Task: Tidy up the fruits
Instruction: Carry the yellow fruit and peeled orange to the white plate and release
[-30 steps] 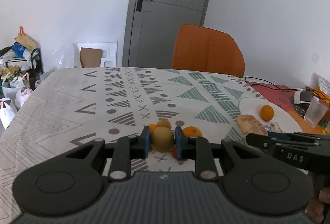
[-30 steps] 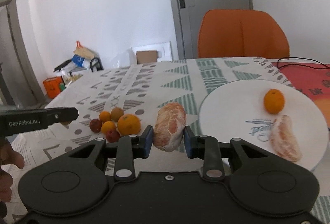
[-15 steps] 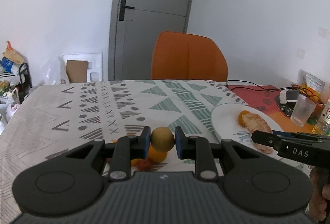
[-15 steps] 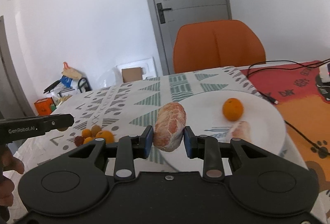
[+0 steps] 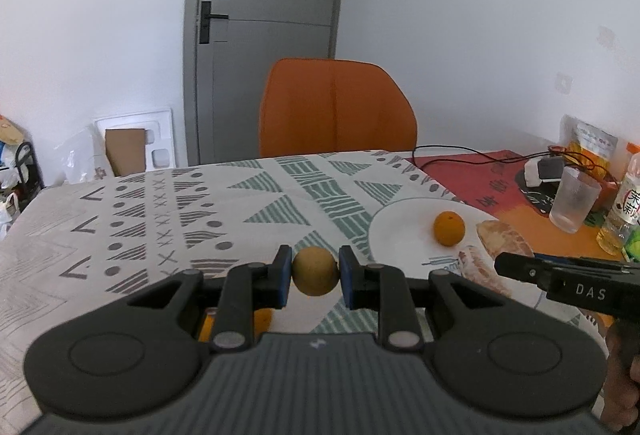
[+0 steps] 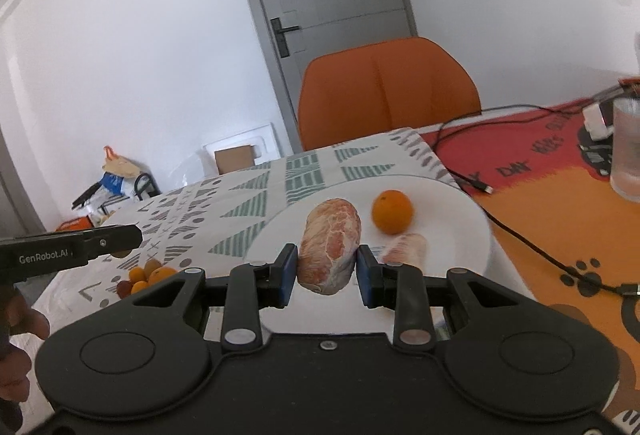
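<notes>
Blue pads of the left gripper (image 5: 315, 271) clamp a brownish-yellow fruit (image 5: 315, 271)

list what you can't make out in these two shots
- Fruit pile: small in the right wrist view; the red ones can't be identified. In the left wrist view the left gripper, shut on a round yellow-brown fruit, hides nearly all of it.
- Peeled citrus segment on the white plate: blurred, partly behind the right gripper.
- Bottle: cut by the right edge, left wrist view.

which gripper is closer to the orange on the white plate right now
Right. The right gripper hangs over the plate, just short of the orange; the left gripper is beside the plate, above the tablecloth.
</notes>
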A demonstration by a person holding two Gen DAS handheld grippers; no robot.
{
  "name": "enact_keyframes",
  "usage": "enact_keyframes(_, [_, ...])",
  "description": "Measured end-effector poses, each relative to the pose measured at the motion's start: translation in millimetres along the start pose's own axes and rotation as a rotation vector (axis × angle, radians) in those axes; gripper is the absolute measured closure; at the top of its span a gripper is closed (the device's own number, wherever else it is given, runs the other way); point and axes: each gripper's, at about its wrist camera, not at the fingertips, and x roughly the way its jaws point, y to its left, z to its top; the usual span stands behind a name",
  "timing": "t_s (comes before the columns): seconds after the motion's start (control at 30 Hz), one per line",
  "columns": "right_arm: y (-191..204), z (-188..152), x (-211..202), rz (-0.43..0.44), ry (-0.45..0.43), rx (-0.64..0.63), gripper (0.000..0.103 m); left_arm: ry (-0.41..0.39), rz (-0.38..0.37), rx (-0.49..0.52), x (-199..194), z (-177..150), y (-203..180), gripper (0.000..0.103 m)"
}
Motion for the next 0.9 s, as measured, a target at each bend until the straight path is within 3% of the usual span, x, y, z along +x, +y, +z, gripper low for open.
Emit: enact_keyframes(0.9, [-49.0, 8.3, 23.2, -0.089, 0.019, 0.062, 0.070, 0.072, -0.105, 0.058, 73.6, 10.3, -47.9, 0.079])
